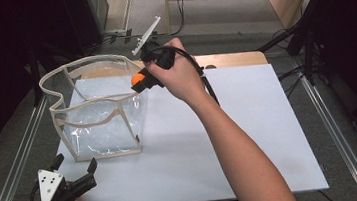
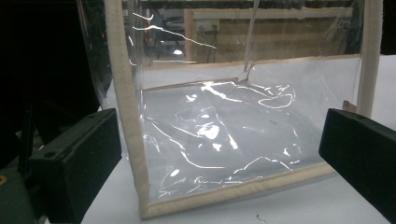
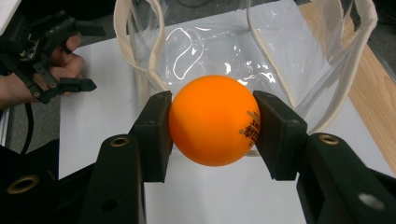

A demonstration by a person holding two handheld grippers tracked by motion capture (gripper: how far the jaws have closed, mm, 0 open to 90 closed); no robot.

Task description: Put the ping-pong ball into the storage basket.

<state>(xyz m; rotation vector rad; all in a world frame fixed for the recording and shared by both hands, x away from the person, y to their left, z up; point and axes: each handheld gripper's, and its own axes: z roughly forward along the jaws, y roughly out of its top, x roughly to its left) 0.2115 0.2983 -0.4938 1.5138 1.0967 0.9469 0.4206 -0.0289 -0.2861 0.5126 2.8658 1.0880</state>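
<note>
Above the clear bag's [image 1: 98, 109] 2 o'clock rim, the right gripper [image 1: 139, 79] clamps the orange ball [image 3: 213, 120] between both pads. At 7 o'clock of the bag, the left gripper [image 1: 76, 174] rests on the bench [image 1: 251, 138], jaws apart.

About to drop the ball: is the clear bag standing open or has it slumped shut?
Open. The clear bag stands upright on the white board, its cream rim spread wide; nothing shows inside. The orange ball is outside, in the right gripper.
</note>
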